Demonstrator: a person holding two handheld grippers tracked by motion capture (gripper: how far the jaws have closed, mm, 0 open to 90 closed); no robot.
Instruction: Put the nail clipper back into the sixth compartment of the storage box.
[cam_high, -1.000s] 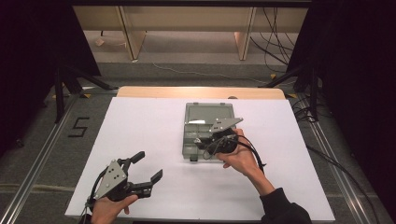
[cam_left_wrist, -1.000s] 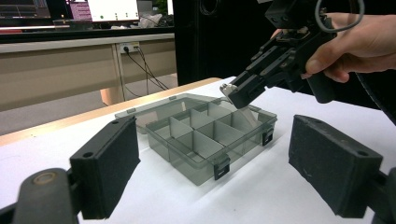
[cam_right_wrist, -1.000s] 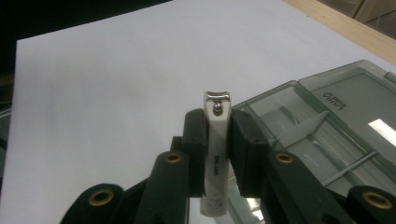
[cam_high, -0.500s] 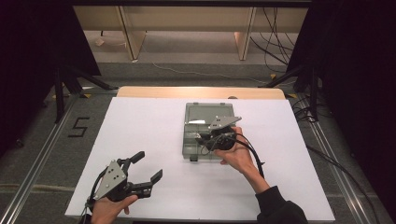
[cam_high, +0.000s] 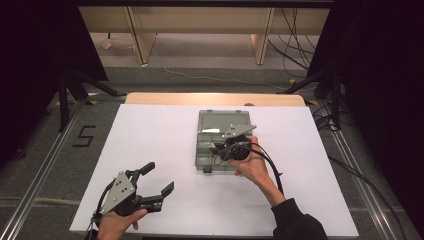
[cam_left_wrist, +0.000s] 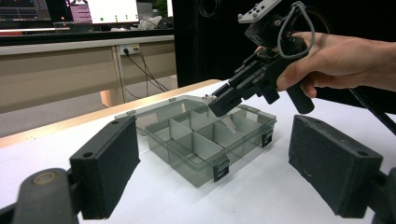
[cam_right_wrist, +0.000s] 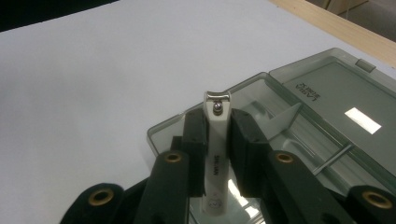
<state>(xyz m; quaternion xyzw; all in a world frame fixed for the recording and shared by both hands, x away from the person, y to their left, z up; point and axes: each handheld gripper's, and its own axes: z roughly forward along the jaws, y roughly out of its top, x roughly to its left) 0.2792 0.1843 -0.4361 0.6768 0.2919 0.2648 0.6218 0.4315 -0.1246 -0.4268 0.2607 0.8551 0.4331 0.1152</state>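
Observation:
A clear grey compartment box (cam_high: 209, 159) lies open at mid-table, its lid (cam_high: 224, 120) flat on the far side. My right gripper (cam_high: 221, 150) hovers over the box's dividers, tilted down, shut on a white nail clipper (cam_right_wrist: 216, 144) that stands up between the pads with its metal head clear of them. In the right gripper view the box rim (cam_right_wrist: 161, 132) and lid (cam_right_wrist: 336, 91) lie just beyond my right gripper (cam_right_wrist: 218, 127). My left gripper (cam_high: 158, 178) rests open near the front left, facing the box (cam_left_wrist: 196, 142) and the right gripper (cam_left_wrist: 226, 99).
White sheet (cam_high: 150, 135) covers the table, with a wooden edge (cam_high: 215, 98) at the far side. A cable (cam_high: 270, 165) trails from the right gripper past the person's wrist. Desks and stands sit on the floor beyond.
The right gripper has shifted slightly left over the box with the clipper in it. The left gripper has not moved.

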